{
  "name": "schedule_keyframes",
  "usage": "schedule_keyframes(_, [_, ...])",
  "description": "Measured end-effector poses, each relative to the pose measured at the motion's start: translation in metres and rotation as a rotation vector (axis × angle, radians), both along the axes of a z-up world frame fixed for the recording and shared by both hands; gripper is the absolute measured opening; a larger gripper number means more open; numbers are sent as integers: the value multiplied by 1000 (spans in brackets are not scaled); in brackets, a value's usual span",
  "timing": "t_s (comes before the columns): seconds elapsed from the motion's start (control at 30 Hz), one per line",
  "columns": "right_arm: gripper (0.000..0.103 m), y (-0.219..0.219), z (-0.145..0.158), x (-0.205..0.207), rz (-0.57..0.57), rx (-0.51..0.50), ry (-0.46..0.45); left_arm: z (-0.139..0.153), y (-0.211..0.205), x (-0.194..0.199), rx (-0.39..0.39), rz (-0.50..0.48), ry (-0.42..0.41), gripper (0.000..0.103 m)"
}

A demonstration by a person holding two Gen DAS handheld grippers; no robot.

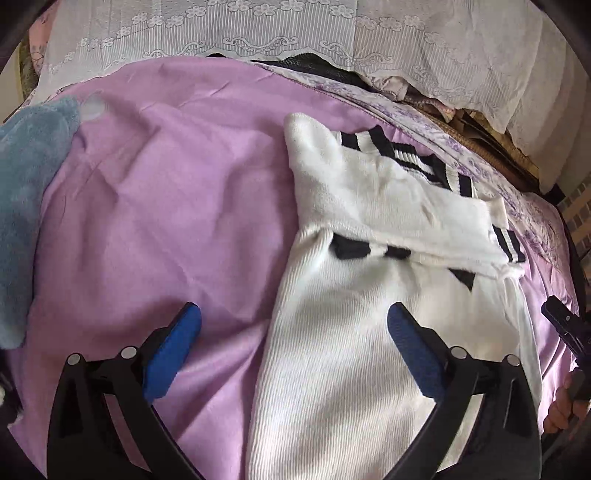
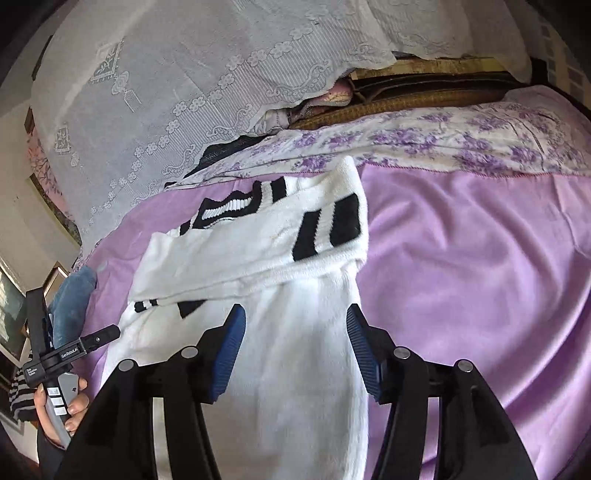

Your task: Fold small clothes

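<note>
While both tools (image 1: 291,354) (image 2: 295,350) hover released, the white sweater (image 2: 295,369) lies beneath them.

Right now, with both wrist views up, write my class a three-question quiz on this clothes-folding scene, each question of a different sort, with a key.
1. True or false: the left gripper is shut on the white sweater.
2. Multiple choice: what lies folded across the sweater's upper part? A) a sleeve with black stripes B) a blue towel C) a lace curtain
3. Fill in: the sweater lies on a ___ bedsheet.

Key
1. False: both the left gripper and the right gripper are open above the sweater, holding nothing.
2. A: the striped sleeve crosses it. The blue towel lies apart at the sheet's edge, and the lace curtain hangs behind the bed.
3. Purple.
</note>
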State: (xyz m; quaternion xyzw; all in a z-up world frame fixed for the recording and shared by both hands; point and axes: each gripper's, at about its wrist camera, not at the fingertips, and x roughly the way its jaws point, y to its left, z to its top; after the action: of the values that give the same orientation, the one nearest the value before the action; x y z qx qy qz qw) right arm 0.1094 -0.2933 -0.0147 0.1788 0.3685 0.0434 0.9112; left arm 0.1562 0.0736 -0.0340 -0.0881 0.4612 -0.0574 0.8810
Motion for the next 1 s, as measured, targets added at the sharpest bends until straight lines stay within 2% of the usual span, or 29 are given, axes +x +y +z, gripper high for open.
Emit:
schedule_keyframes(0.13, [57,-14,-10,-49,-20,40,1,-8,-7,-36,72,-25,3,98])
schedule_keyframes(0.3, [57,-18,-31,-95,5,131,54,-14,-7,-82,66,-80,3,98])
schedule_keyframes(0.47, [56,-19,-40,-124,56,273,57,-14,-7,-133,-12,-156,-30,98])
schedule_keyframes(0.53, [56,-19,-42,-132,74,313,52,-13,-3,-149,-99,-187,-41,98])
schedule_keyframes(0.63, [55,-14,-43,-132,106,371,57,-13,2,-156,-268,-256,-24,98])
schedule_keyframes(0.67, [55,-12,-44,-130,113,378,63,-14,1,-158,-299,-267,-19,98])
schedule_keyframes(0.87, [55,-1,-47,-98,99,336,96,-19,-15,-141,-279,-263,12,98])
schedule_keyframes(1.0, [51,5,-46,-98,107,286,82,-22,-8,-136,-329,-255,22,98])
